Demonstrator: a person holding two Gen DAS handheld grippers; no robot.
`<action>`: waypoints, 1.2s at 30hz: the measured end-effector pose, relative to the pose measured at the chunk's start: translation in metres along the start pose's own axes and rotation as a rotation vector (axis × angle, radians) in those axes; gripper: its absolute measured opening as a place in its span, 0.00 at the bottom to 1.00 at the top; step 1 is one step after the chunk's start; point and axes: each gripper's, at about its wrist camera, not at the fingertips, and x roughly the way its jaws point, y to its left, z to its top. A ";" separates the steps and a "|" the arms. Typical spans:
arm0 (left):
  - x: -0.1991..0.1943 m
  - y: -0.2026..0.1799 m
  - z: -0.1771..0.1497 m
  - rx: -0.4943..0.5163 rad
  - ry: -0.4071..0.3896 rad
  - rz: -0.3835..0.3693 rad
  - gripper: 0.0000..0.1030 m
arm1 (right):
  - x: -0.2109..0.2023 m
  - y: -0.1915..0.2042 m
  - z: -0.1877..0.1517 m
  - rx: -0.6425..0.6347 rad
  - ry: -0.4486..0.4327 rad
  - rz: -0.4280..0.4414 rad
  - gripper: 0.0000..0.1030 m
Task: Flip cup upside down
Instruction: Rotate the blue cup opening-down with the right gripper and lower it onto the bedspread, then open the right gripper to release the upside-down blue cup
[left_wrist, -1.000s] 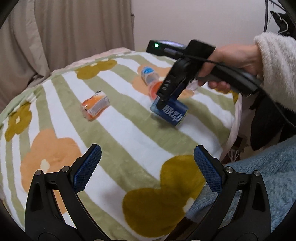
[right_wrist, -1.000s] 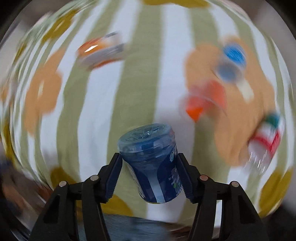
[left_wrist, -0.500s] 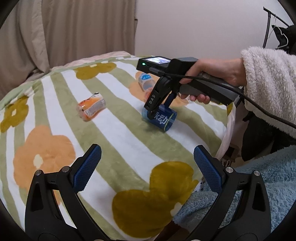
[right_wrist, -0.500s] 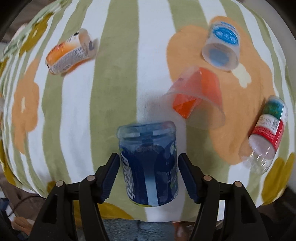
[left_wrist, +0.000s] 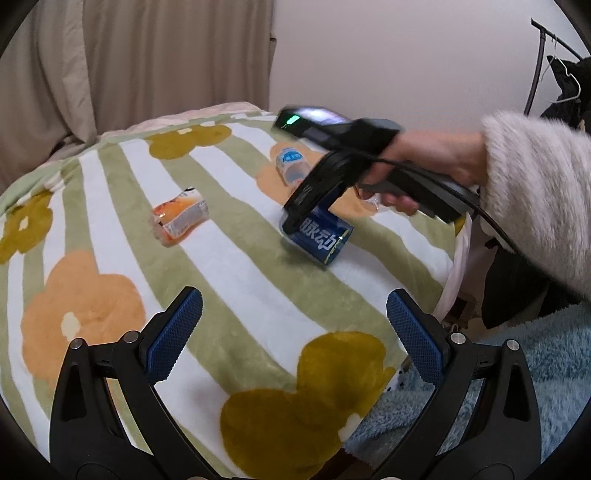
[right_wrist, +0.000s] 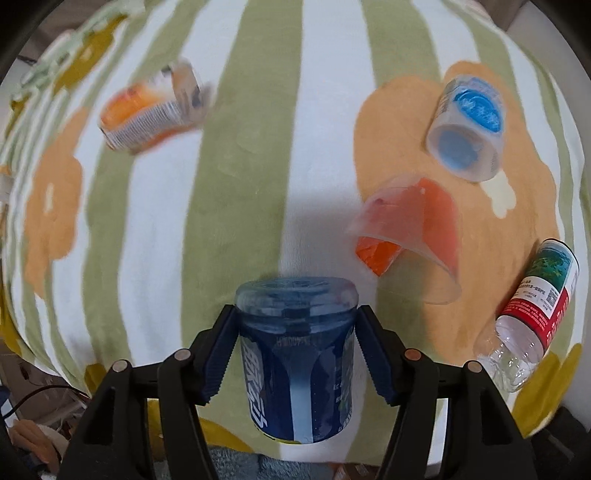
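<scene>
A blue cup cut from a bottle (right_wrist: 295, 354) with white characters sits between my right gripper's (right_wrist: 295, 343) pads, which close on its sides. In the left wrist view the same blue cup (left_wrist: 319, 236) tilts against the striped flower blanket (left_wrist: 229, 266) under the right gripper (left_wrist: 295, 218). My left gripper (left_wrist: 293, 328) is open and empty, low over the blanket's near edge.
On the blanket lie an orange-labelled cup (right_wrist: 151, 110), a clear orange cup (right_wrist: 410, 236), a blue-and-white cup (right_wrist: 465, 129) and a clear bottle with a red-green label (right_wrist: 532, 317). A blue fleece (left_wrist: 498, 369) lies at the near right. Curtain and wall stand behind.
My right gripper has lowered and turned the blue cup toward the blanket, and its pads have closed in against the cup's sides. My left gripper stayed open.
</scene>
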 end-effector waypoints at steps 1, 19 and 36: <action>0.001 0.001 0.001 -0.006 -0.008 0.005 0.97 | -0.015 -0.003 -0.011 -0.002 -0.089 0.041 0.58; 0.025 -0.005 0.017 -0.080 -0.104 0.110 0.97 | -0.012 -0.006 -0.127 -0.083 -0.884 0.055 0.59; 0.032 -0.026 0.013 -0.027 -0.089 0.076 0.97 | -0.014 0.002 -0.153 -0.130 -0.834 -0.047 0.59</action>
